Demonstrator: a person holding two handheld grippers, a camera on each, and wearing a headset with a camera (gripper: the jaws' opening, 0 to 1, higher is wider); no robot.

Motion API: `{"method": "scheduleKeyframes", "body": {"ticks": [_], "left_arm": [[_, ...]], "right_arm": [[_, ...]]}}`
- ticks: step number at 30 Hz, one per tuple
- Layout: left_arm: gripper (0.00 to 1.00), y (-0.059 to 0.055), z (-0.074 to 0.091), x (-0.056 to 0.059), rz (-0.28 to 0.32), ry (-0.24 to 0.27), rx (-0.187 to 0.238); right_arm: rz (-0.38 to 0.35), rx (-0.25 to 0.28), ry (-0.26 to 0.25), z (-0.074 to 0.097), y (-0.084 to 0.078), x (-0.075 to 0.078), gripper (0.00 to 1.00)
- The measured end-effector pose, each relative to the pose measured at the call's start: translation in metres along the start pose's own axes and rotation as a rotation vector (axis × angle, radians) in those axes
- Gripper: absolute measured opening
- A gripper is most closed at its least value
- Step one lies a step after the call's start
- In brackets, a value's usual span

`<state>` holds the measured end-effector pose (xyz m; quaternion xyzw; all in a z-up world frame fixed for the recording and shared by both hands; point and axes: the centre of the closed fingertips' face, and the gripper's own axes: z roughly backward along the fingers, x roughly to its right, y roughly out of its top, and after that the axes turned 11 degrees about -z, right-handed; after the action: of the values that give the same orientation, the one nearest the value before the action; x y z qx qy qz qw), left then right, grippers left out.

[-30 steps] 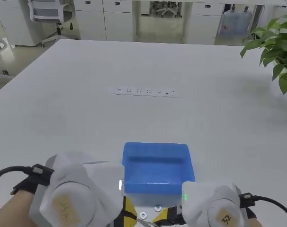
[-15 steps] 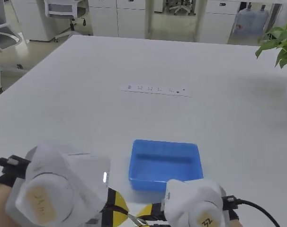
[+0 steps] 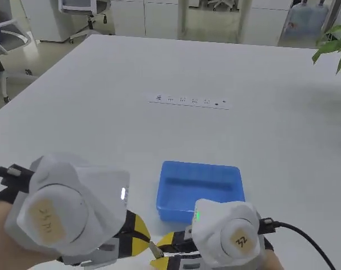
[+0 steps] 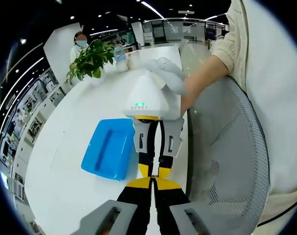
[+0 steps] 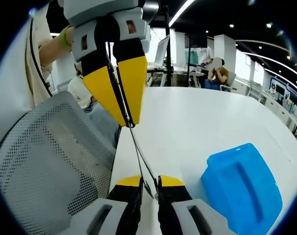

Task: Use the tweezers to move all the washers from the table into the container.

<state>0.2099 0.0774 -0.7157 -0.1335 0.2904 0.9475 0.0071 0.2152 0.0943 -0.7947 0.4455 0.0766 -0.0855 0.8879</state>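
The tweezers (image 5: 138, 156) are a thin metal pair running from my left gripper (image 5: 130, 122), whose yellow jaws are shut on one end, down into my right gripper (image 5: 149, 182), whose jaws are shut on the other part. In the head view the two grippers meet tip to tip at the bottom edge, left gripper (image 3: 143, 247) and right gripper (image 3: 166, 245), with the tweezers (image 3: 155, 254) between them. The blue container (image 3: 200, 188) sits just beyond them with nothing visible inside. In the left gripper view my left gripper (image 4: 152, 183) faces the right gripper (image 4: 152, 169), the container (image 4: 108, 148) to their left.
A white power strip (image 3: 190, 102) lies farther back on the white table (image 3: 92, 112). A potted plant (image 3: 335, 48) stands at the far right. A mesh office chair (image 5: 45, 156) is close behind the table's near edge. Other people sit at distant desks.
The head camera has tilted. Both grippers have come up closer to it and now cover the spot in front of the container where two washers lay a second ago.
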Motion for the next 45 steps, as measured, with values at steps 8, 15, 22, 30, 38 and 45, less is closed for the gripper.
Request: {"method": "scheduleKeyframes", "body": {"ticks": [8,15,22,30,38,45], "left_arm": [[0.00,0.006,-0.004,-0.006,-0.006,-0.020,0.014],[0.06,0.012,-0.008,-0.015,0.153,0.023,0.140],[0.46,0.002,0.013,-0.030,0.402,0.180,0.261],[0.60,-0.001,0.044,-0.034,0.637,0.343,0.441],[0.68,0.018,0.076,-0.041,0.808,0.437,0.672],[0.68,0.020,0.088,-0.047,0.813,0.466,0.691]], "right_arm": [[0.004,0.036,0.011,0.008,0.015,-0.006,0.12],[-0.010,0.055,-0.019,0.017,0.019,0.003,0.03],[-0.154,0.090,-0.020,0.021,0.020,0.012,0.02],[-0.287,0.209,-0.028,0.050,0.042,0.021,0.02],[-0.358,0.385,-0.131,0.110,0.072,0.050,0.02],[-0.412,0.429,-0.302,0.145,0.067,0.100,0.02]]}}
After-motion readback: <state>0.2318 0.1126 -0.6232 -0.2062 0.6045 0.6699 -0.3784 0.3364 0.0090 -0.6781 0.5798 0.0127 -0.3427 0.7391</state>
